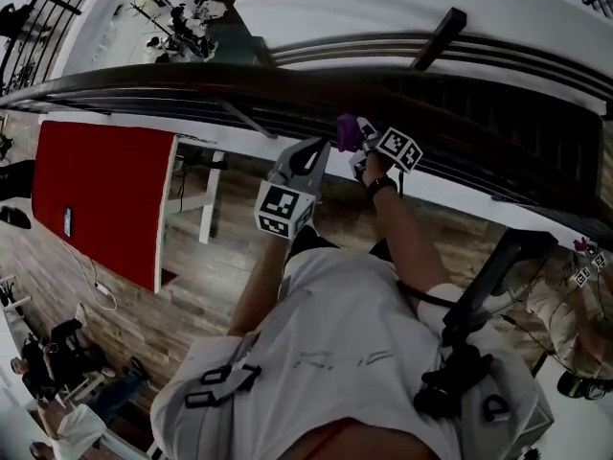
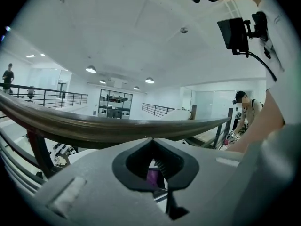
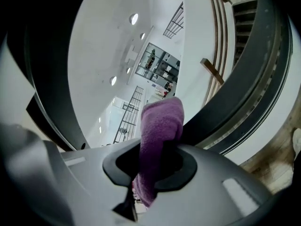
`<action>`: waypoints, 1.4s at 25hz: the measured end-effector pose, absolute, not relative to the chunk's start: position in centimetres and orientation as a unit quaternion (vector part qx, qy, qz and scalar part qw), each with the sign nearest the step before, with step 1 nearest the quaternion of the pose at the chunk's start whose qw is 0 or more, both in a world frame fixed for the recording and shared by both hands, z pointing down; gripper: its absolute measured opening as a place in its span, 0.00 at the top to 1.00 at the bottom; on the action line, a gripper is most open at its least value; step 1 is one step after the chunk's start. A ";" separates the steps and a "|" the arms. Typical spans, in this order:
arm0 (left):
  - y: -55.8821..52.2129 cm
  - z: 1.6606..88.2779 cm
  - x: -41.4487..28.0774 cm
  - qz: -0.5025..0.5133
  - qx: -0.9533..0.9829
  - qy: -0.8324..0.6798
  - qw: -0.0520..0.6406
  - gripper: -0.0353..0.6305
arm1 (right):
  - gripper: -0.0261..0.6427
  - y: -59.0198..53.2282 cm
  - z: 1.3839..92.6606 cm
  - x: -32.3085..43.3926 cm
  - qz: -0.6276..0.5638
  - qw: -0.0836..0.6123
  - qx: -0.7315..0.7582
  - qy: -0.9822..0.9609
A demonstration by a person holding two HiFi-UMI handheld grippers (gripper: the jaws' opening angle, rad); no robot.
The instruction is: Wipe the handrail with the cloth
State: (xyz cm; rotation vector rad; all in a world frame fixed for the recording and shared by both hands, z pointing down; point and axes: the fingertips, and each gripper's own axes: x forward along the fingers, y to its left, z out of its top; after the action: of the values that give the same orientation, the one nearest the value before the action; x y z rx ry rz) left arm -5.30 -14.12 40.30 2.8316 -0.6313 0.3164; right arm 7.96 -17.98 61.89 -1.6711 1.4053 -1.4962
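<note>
The dark wooden handrail (image 1: 287, 89) runs across the head view, and both grippers are held up against its near side. My right gripper (image 1: 358, 140) is shut on a purple cloth (image 1: 346, 131), which sits right at the rail. In the right gripper view the cloth (image 3: 160, 126) stands up out of the closed jaws of the right gripper (image 3: 155, 150), with the handrail (image 3: 256, 74) curving just behind it. My left gripper (image 1: 314, 149) is just left of the cloth. Its jaws meet, with nothing between them, below the handrail (image 2: 94, 125) in the left gripper view (image 2: 150, 139).
Beyond the rail is a drop to a lower floor with a red table (image 1: 96, 195) and people. Another person (image 1: 575, 300) with grippers stands at the right. A black device on an arm (image 1: 479, 305) hangs from my chest. Baluster posts (image 1: 439, 36) run under the rail.
</note>
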 end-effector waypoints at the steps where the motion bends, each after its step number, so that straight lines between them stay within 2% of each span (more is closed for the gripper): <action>1: -13.7 40.3 -4.6 0.109 0.966 -0.206 0.110 0.95 | 0.86 -17.4 61.9 8.7 -0.546 0.246 -0.617 0.511; 35: 2.5 39.4 17.0 0.143 0.985 0.019 0.094 0.95 | 0.86 3.0 61.5 32.8 -0.475 0.286 -0.726 0.407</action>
State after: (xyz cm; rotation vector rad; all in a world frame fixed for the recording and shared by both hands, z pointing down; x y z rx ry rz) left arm 17.02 2.49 39.42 2.9216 0.0557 0.4233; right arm 32.78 2.97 61.50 -1.9421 1.0874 -1.2687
